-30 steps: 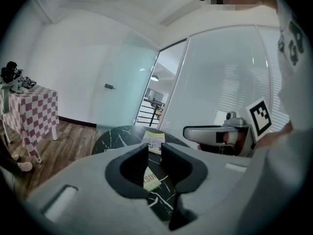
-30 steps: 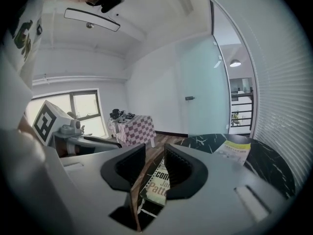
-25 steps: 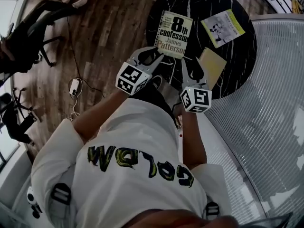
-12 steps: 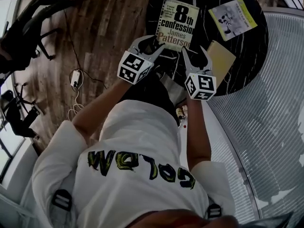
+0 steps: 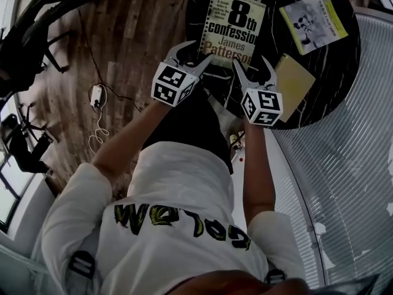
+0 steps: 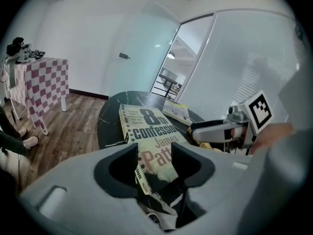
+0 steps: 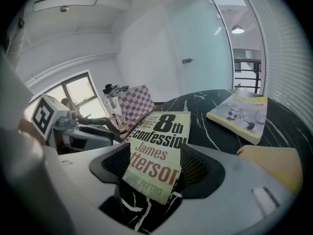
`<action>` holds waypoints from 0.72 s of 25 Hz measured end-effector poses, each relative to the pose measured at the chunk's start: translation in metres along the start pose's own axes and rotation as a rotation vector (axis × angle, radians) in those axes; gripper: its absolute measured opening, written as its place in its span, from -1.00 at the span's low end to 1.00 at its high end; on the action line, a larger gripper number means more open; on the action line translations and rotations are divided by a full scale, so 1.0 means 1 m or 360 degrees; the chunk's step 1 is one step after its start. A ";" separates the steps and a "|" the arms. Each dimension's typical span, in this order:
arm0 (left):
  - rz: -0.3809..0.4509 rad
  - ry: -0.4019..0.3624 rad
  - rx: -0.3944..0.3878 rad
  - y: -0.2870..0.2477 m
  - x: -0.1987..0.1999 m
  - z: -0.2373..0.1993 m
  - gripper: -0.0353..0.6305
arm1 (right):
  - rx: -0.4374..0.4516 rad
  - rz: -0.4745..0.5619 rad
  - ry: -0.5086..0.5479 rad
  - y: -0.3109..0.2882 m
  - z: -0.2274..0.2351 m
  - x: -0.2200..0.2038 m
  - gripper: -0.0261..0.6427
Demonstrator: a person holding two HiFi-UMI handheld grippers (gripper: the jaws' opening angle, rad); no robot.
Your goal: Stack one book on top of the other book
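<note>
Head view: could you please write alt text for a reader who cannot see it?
Seen from above, a person holds the left gripper and right gripper at the near edge of a book on a round black table; both pairs of jaws have just been opening and grip nothing. A second book and a yellow pad lie further right on the table.

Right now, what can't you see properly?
Tan flat thing: head view, one side hidden behind the right gripper, whose jaws have just been opening and grip nothing; book or not, unclear.
Yellow-green book: title too small, every view.
Table: far rim cut off by head view's top edge.
</note>
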State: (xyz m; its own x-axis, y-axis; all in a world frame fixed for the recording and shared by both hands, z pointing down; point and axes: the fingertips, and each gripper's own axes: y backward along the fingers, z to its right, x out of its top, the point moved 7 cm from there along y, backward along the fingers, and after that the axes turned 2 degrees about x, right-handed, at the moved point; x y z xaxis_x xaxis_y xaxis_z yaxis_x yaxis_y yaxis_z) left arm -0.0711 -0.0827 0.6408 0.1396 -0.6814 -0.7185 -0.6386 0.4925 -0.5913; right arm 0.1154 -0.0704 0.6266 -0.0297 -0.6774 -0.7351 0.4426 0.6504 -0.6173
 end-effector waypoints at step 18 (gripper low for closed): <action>-0.0108 0.0203 -0.0053 -0.044 -0.024 -0.018 -0.12 | 0.0041 -0.0103 -0.0152 -0.043 0.022 -0.031 0.04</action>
State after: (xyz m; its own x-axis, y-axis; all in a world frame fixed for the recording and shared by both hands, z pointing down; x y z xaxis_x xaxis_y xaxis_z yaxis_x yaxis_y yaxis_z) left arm -0.0601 -0.0977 0.6912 0.0875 -0.7768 -0.6236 -0.6561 0.4261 -0.6229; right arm 0.1169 -0.0847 0.6818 0.0258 -0.7480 -0.6632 0.4653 0.5962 -0.6543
